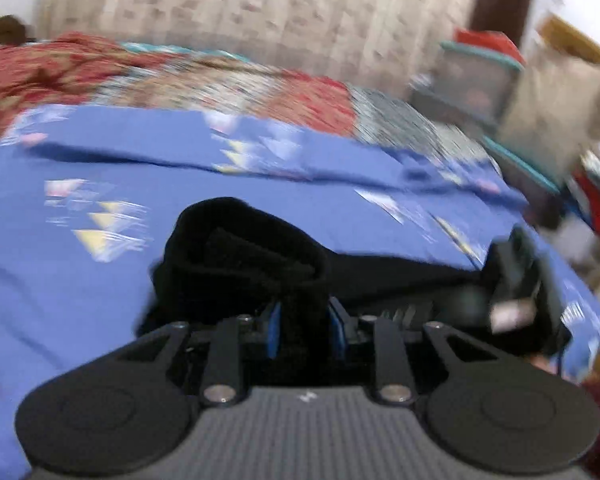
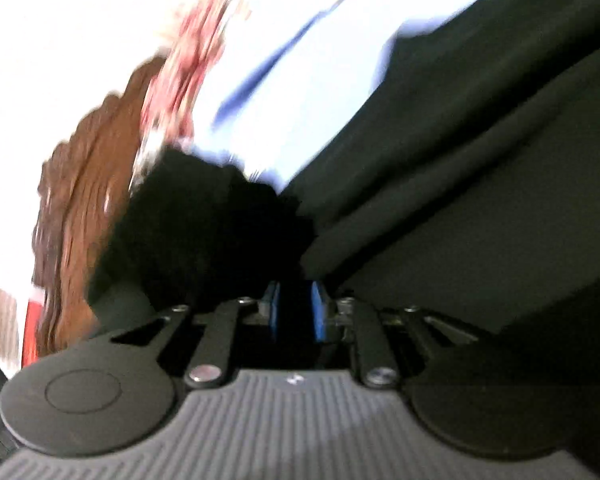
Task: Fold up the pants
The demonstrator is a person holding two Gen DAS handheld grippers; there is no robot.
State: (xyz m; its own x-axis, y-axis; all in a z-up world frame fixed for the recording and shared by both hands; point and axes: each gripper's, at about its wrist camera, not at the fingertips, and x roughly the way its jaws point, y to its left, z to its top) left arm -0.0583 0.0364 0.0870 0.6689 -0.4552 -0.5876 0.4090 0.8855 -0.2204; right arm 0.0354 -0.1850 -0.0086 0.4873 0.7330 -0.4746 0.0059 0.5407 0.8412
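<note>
Black cloth of the pants (image 1: 244,256) was pinched in the left gripper (image 1: 304,328) and the right gripper (image 2: 294,312) — both closed on it. The pants stretched left to right above the near part of the blue sheet (image 1: 100,152), one gripper near each end.
</note>
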